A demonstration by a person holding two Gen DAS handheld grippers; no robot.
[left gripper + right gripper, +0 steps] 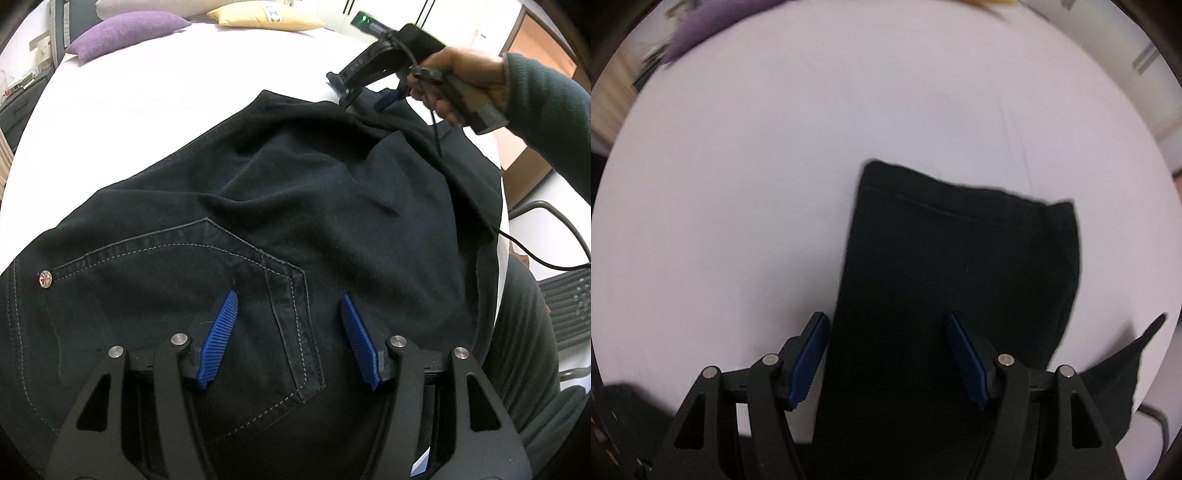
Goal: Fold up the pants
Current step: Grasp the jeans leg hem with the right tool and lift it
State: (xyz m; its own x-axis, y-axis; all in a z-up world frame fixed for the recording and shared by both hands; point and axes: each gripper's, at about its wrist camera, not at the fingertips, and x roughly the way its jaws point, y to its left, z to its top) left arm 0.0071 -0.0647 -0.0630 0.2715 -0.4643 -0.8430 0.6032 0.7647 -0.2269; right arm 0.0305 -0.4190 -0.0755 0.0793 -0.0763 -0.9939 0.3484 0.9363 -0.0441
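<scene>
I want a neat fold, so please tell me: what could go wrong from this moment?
1. The dark navy denim pants lie bunched with ridges in the middle; folding now may trap creases.
2. The right gripper hangs open above the leg hem, half off its edge, so it may catch only one layer.
3. The black cable could snag the fabric.

Black pants (295, 192) with pale contrast stitching lie on a white sheet (166, 85); pillows purple (125, 31) and yellow (266, 16).
</scene>
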